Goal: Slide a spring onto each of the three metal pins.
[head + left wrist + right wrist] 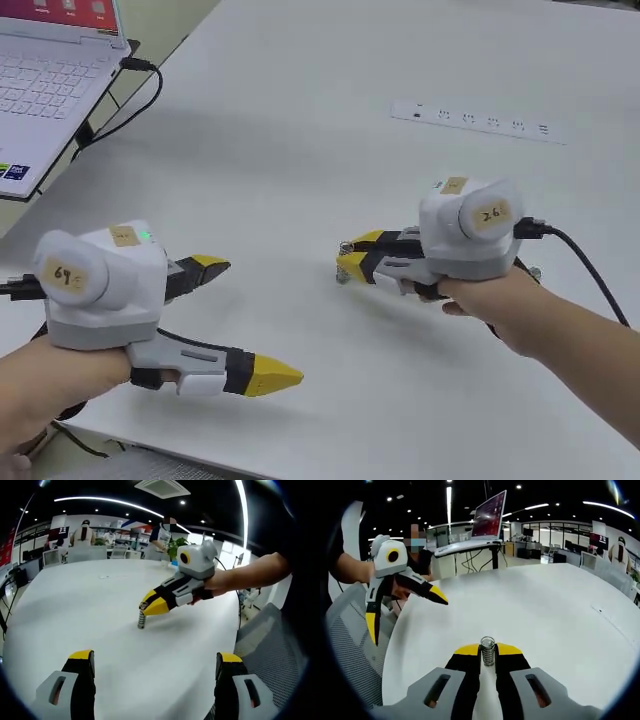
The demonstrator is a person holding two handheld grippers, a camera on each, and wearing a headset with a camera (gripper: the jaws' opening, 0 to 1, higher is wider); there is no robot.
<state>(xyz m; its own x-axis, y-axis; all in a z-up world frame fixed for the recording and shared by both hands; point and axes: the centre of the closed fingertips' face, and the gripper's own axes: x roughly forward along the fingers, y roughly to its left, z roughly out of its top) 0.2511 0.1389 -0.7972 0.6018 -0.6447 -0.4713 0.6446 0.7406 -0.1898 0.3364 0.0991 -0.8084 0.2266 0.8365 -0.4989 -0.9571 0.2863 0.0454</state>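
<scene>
On the white table (300, 150), your right gripper (488, 655) pinches the spring (488, 648) upright; tilt or squeeze harder and it could buckle or flick away. Your left gripper (155, 656) hangs wide open, well apart.

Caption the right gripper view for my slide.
Right tongs pinch a spring at a white table; left tongs open beside.
</scene>
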